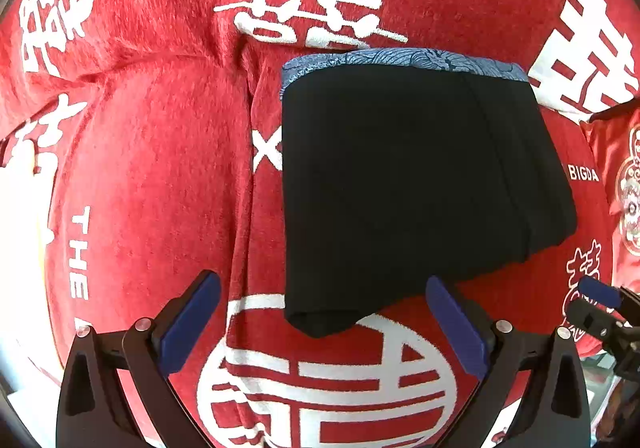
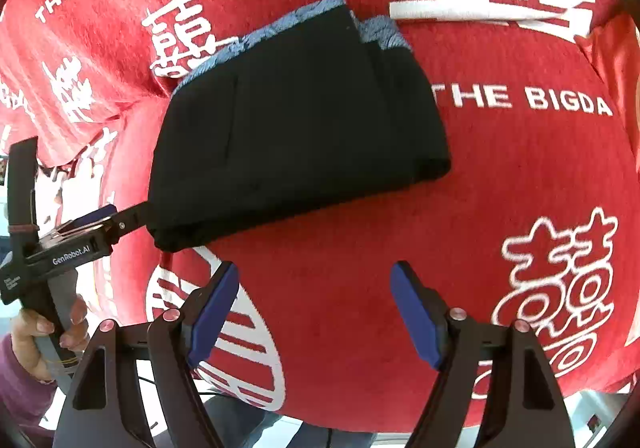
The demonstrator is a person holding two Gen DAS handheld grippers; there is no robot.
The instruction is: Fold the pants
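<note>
Left gripper (image 1: 322,312) first: jaws spread wide, blue pads (image 1: 190,322) well apart, nothing between them. The near corner of the black pants (image 1: 400,184) dips into the gap between the pads in this view, but neither pad presses on it. Over to the right gripper (image 2: 315,310): released as well, jaws splayed, only bare red cloth showing between its pads (image 2: 212,312).

Out from the jaws now. The pants lie folded into a compact, thick black bundle on the red blanket (image 1: 152,168), which is printed all over with white characters and the words "THE BIGDA". The blue patterned waistband (image 1: 400,62) runs along the bundle's far edge from the left wrist view, so the garment points waistband away from that gripper, rolled fold toward it. From the right wrist view the bundle's long axis runs on a diagonal, lower left to upper right, waistband along the upper-left side and the rounded fold at the right end.

At the left margin of the right wrist view, a hand (image 2: 48,332) grips the other gripper's handle, its tip right at the bundle's lower-left corner.
</note>
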